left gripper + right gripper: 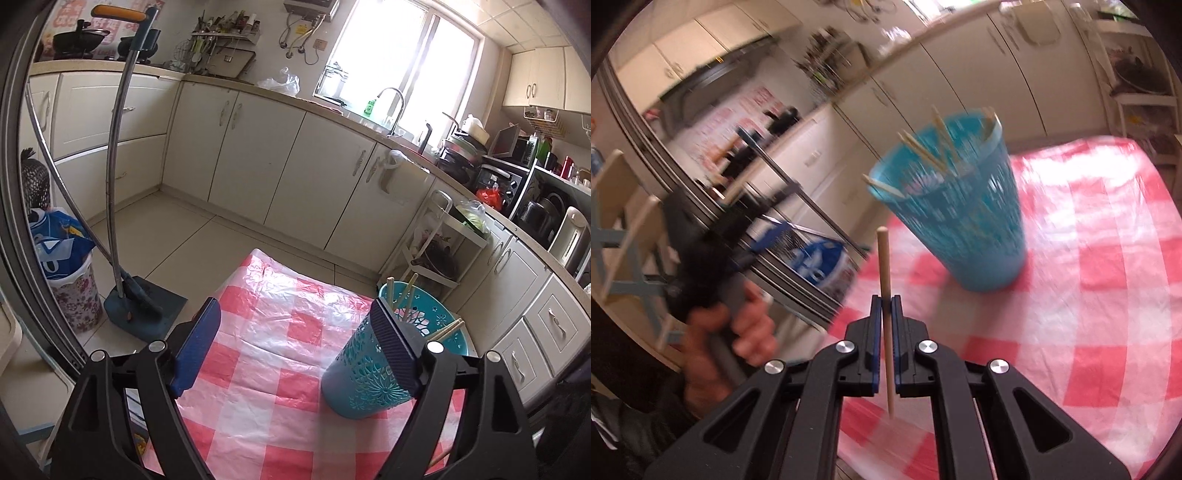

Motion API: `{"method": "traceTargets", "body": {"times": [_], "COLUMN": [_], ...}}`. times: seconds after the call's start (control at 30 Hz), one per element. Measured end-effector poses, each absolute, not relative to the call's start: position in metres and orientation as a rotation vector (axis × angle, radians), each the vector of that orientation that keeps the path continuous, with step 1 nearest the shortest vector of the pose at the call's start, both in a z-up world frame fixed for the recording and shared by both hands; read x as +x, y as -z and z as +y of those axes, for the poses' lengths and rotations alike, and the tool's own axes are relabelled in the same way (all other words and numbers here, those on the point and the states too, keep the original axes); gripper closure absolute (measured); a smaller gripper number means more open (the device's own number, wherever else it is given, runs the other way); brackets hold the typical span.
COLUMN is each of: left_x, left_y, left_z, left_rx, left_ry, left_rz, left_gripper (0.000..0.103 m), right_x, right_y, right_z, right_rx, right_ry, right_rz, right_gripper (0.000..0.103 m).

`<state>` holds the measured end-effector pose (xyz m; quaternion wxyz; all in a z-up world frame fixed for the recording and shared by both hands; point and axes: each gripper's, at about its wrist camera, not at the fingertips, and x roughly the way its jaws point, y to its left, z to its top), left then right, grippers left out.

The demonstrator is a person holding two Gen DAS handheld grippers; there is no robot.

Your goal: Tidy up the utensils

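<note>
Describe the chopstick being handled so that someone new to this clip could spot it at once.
Start at the red-and-white checked tablecloth, where a teal perforated holder stands with several chopsticks inside it. In front of the holder, the right gripper pinches a single pale wooden chopstick. It alone stands upright outside the holder, clamped between blue pads.

A table under a red-and-white checked plastic cloth point(280, 354) is carrying a teal holder point(964, 218) of chopsticks, standing at two o'clock.
</note>
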<state>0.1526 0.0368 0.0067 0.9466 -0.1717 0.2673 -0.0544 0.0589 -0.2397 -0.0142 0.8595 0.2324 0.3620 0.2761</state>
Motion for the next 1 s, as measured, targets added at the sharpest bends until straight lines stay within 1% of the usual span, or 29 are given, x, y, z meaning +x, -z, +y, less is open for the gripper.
{"method": "traceTargets", "body": {"times": [0.2, 0.37, 0.73, 0.87, 1.0], "left_x": [0.152, 0.154, 0.156, 0.156, 0.156], "left_y": [-0.007, -0.008, -0.007, -0.007, -0.006], "left_z": [0.049, 0.062, 0.064, 0.063, 0.063], "left_rx": [-0.374, -0.402, -0.424, -0.424, -0.426], "left_ry": [0.102, 0.091, 0.098, 0.099, 0.1], "left_rz": [0.544, 0.551, 0.56, 0.562, 0.567], "left_gripper": [0.024, 0.023, 0.023, 0.023, 0.023], "right_x": [0.07, 0.084, 0.116, 0.13, 0.148], "right_y": [-0.048, -0.09, -0.126, -0.124, -0.108], "right_z": [-0.248, -0.243, -0.253, -0.254, -0.25], "right_rx": [0.538, 0.495, 0.444, 0.421, 0.387], "right_ry": [-0.604, -0.595, -0.506, -0.467, -0.422], "right_rz": [0.585, 0.519, 0.472, 0.476, 0.516], "right_gripper": [0.097, 0.097, 0.098, 0.098, 0.098]}}
